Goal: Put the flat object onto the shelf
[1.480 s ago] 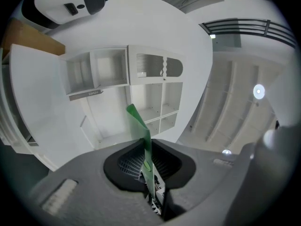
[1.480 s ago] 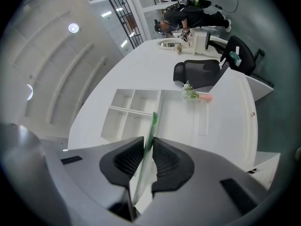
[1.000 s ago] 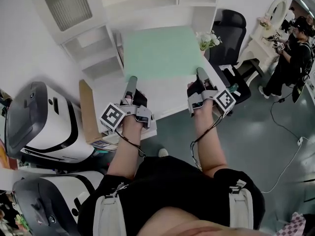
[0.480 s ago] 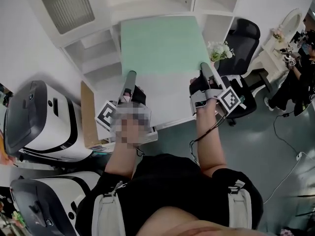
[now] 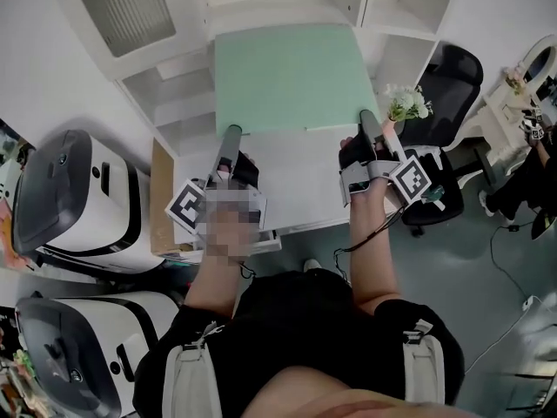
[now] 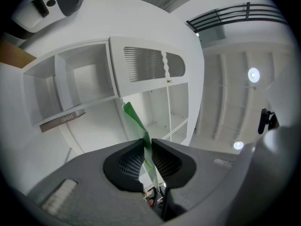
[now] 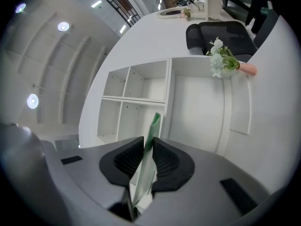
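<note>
One shelf plaque reads HOME, left of the green sheet

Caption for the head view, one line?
Left hand-held gripper and right hand-held gripper each clamp a near corner of the green sheet before the white shelf.

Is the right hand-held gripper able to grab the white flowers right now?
Probably not. The right hand-held gripper is clamped on the green board, so its jaws are full. The flowers stand just beside it with nothing between, but it must let go first.
</note>
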`<state>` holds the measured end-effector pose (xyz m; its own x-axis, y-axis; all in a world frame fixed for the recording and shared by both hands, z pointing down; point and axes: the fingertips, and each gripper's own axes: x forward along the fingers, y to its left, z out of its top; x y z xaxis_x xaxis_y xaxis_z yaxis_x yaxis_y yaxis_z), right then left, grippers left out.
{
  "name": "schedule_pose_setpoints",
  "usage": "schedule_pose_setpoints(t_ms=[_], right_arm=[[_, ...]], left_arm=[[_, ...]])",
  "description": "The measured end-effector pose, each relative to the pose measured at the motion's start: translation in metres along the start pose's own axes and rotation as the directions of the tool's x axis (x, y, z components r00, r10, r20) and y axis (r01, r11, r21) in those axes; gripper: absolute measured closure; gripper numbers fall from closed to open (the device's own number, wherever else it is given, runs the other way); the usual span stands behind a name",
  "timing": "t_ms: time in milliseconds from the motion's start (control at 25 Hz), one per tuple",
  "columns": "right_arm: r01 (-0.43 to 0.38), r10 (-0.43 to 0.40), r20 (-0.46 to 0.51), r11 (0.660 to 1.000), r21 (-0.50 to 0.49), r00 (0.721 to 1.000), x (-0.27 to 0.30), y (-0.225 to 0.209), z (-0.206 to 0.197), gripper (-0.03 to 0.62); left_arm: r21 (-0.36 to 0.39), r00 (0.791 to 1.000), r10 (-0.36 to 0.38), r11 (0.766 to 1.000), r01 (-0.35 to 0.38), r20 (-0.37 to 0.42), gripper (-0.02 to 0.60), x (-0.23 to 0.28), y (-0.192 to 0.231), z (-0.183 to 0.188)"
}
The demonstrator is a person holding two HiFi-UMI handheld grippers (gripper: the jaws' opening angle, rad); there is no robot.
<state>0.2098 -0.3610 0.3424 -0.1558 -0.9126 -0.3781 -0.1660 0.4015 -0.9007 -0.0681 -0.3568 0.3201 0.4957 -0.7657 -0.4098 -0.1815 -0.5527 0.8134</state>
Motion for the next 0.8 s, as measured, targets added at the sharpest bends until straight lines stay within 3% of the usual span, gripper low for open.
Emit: schedule_pose_setpoints(t_ms=[360,800], right_arm=[[-0.045,0.045,-0.069,0.999,0.001,0.997,0.044,0.001,0.021,0.534],[-0.045,0.05,-0.12,0.998,0.041,0.991,0.082,-0.019,0.034,0.533]], left_arm=[[-0.018,0.998,0.005,1.0,-0.004,0.07,0.531,0.032,0.002,0.002],[0.019,0.994,0.027,0.999,-0.03,0.109,0.529,0.067,0.014,0.009]])
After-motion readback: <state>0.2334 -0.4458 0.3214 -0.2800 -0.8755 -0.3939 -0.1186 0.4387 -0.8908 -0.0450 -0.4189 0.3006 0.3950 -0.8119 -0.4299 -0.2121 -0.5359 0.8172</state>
